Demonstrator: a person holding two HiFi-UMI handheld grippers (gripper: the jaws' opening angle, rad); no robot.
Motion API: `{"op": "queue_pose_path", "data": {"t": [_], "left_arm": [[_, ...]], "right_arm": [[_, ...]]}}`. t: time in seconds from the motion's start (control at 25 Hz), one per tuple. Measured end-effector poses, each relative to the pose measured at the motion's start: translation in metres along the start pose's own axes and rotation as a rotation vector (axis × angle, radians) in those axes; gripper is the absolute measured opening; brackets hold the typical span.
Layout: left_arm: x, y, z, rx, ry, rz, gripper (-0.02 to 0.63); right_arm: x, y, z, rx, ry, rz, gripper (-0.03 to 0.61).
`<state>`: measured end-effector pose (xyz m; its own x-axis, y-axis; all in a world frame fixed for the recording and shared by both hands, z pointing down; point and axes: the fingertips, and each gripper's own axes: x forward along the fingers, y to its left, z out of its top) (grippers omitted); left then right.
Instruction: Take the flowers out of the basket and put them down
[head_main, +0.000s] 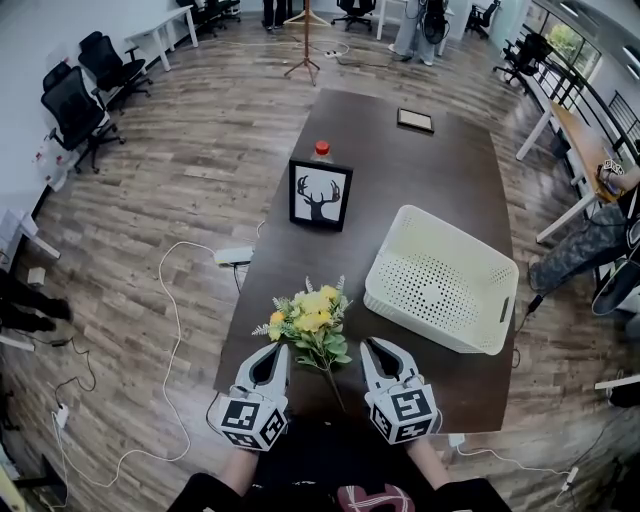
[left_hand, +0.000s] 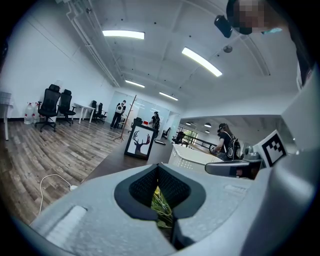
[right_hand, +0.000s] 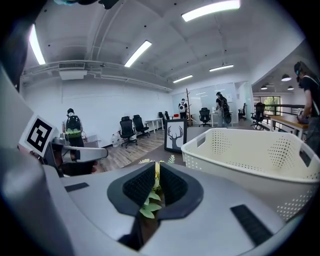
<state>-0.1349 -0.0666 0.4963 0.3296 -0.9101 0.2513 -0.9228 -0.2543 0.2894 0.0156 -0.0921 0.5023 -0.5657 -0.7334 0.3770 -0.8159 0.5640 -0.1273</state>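
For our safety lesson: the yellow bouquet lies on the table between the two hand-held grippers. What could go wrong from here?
1. The bouquet lies close to the near edge of the table, stem toward the person; a nudge could tip it off.
2. The left hand-held gripper and right hand-held gripper flank it closely, so either might snag leaves.

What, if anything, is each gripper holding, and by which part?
Nothing. The left gripper and right gripper have their jaws together and empty; the flowers lie on the table between them, outside the basket.
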Motion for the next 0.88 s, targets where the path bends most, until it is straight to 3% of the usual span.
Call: {"op": "queue_pose_path", "data": {"t": [0.88], "left_arm": [[0.0017,0.001,0.002,0.006,0.007,-0.015,0.008]], "right_arm": [[-0.0018,-0.0042,0.0028,0.007,-0.008,-0.047,0.008]]}}
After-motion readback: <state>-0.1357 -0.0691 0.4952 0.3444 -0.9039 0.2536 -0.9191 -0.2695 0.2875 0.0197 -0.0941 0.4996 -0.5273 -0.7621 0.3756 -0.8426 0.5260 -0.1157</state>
